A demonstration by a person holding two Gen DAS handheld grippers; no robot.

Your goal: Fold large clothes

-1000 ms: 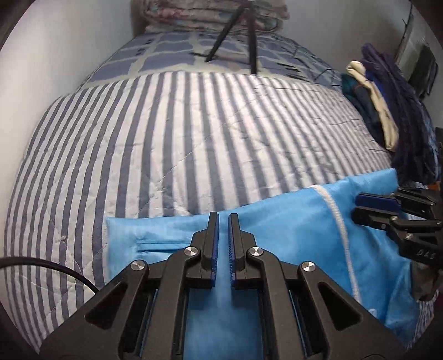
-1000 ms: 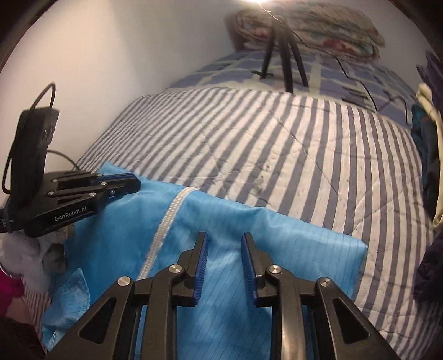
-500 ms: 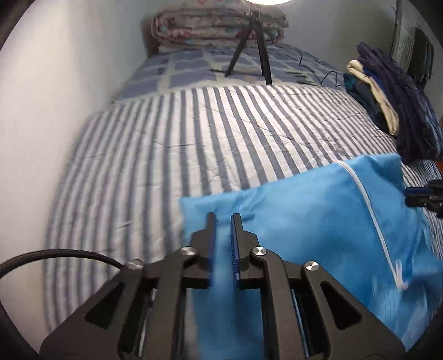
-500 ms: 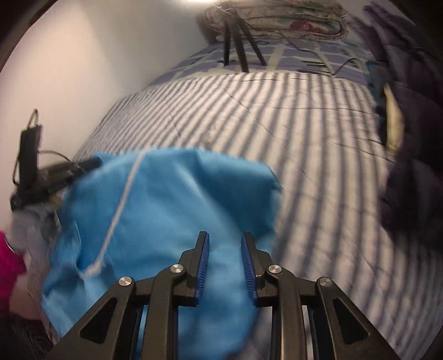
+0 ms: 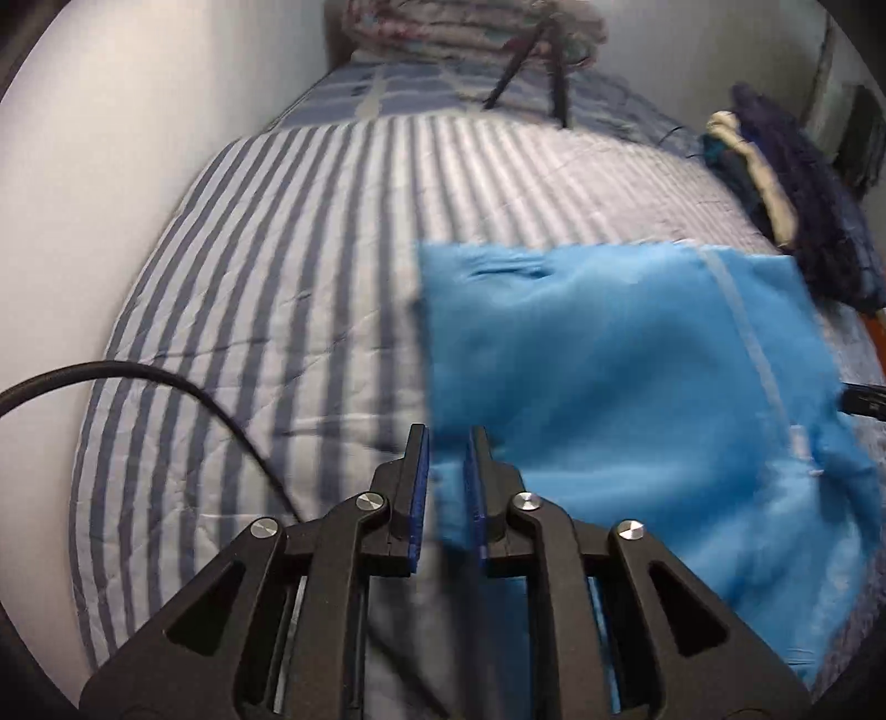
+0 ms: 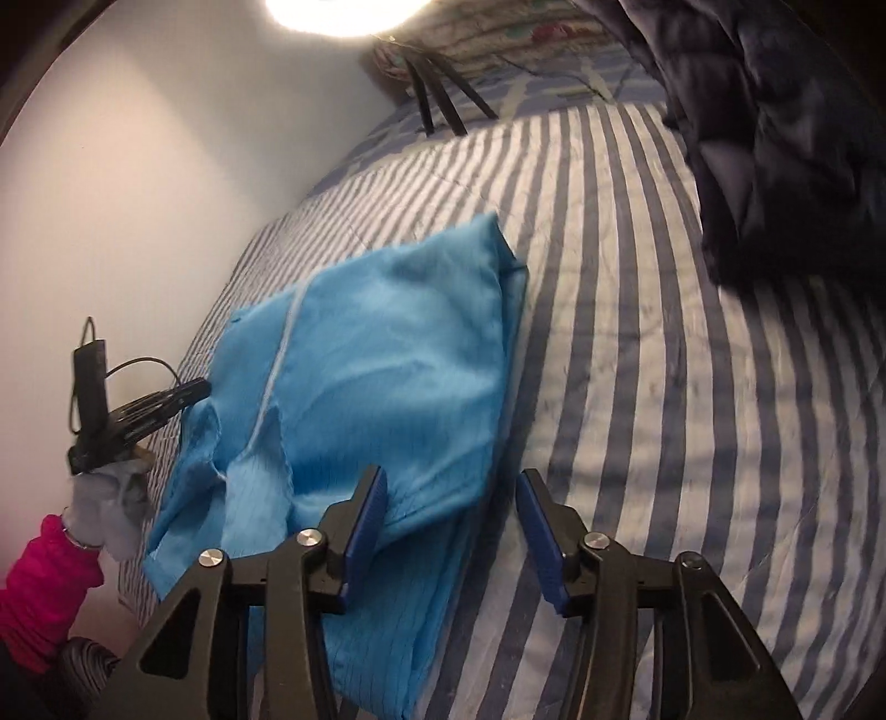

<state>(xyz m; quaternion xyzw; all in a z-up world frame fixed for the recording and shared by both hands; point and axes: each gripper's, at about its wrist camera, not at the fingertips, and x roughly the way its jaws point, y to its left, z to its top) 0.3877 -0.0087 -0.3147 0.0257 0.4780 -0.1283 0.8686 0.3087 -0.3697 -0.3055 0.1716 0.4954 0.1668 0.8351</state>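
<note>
A: Entry, both wrist views. Where is the garment?

B: The blue garment (image 6: 387, 365) lies folded on the striped bed cover (image 6: 637, 387), toward the near edge of the bed, with a pale zip line (image 5: 742, 327) running down it. The fold's far corner points up the bed toward the tripod legs (image 6: 437, 99).

A: Right gripper?

B: The right gripper (image 6: 451, 526) has its jaws well apart; they have just been opening. The garment's near edge sits under and between the blue pads (image 6: 365, 520), but neither pad presses on it. Nothing held.

A: Left gripper?

B: The left gripper (image 5: 446, 487) shows a narrow gap between the jaws, also just opened a little. The garment's left edge hangs in that gap, blurred; the cloth looks loose there, not pinched. From the right wrist view, the left gripper (image 6: 183, 396) sits at the garment's left side, carried by a gloved hand (image 6: 105, 504) with a pink sleeve (image 6: 44, 587).

A: Surroundings?

B: A dark jacket (image 6: 775, 138) lies on the bed to the right of the garment, well apart from it. Folded quilts (image 5: 470, 27) are stacked at the head of the bed, beyond the garment. A black cable (image 5: 166, 387) crosses the cover left of the garment.
</note>
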